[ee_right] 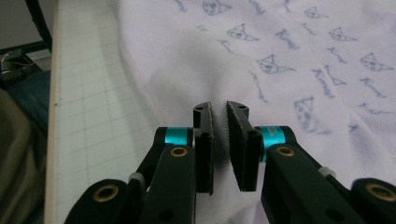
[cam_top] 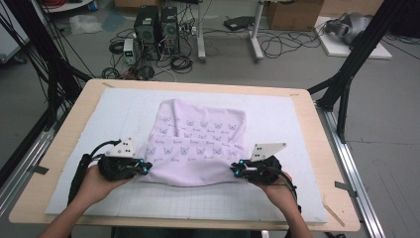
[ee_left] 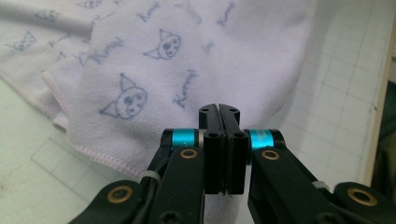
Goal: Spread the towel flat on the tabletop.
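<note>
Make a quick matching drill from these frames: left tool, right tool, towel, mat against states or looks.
Things:
1. left tool
2. right tool
3. towel
4. mat

States:
A. printed with a square grid
B. jaws pressed together
C. pale purple with cat-face print
D. jaws slightly apart over cloth

Pairs: 1-B, 2-D, 3-C, 4-A

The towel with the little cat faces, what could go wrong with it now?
1. The left claw looks shut at the towel edge, while the right claw is a little open, so a lift might raise one side only.
2. The towel is already folded and rumpled; pulling could bunch it more on the white mat.
</note>
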`<action>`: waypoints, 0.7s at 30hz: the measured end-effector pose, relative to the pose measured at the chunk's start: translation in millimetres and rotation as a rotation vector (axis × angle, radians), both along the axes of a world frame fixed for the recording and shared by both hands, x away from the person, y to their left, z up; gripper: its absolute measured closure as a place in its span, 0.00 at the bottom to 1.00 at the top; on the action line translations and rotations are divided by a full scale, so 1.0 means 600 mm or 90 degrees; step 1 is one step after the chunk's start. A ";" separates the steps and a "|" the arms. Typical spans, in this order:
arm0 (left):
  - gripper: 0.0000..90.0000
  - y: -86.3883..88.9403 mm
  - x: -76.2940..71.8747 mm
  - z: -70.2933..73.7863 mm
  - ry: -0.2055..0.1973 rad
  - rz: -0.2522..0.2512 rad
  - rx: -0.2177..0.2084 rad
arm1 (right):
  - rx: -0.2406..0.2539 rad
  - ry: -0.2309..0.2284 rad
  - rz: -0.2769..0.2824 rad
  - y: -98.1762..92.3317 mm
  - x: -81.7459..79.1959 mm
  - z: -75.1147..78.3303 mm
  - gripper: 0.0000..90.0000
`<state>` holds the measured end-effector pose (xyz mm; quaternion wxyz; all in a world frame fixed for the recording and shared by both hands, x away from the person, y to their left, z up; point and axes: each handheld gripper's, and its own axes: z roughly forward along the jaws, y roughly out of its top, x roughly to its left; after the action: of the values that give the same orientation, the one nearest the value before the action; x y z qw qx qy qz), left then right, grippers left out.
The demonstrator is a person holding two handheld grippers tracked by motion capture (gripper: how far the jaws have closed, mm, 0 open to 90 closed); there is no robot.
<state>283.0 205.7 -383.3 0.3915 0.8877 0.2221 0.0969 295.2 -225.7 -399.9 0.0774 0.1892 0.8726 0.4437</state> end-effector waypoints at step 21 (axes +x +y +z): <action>0.66 0.018 -0.018 -0.053 0.035 -0.013 -0.010 | 0.001 0.005 0.000 -0.010 -0.043 -0.014 0.62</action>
<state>272.4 216.8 -415.0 0.3932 0.8891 0.2246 0.0667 269.4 -231.6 -408.2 0.0735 0.1912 0.8725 0.4436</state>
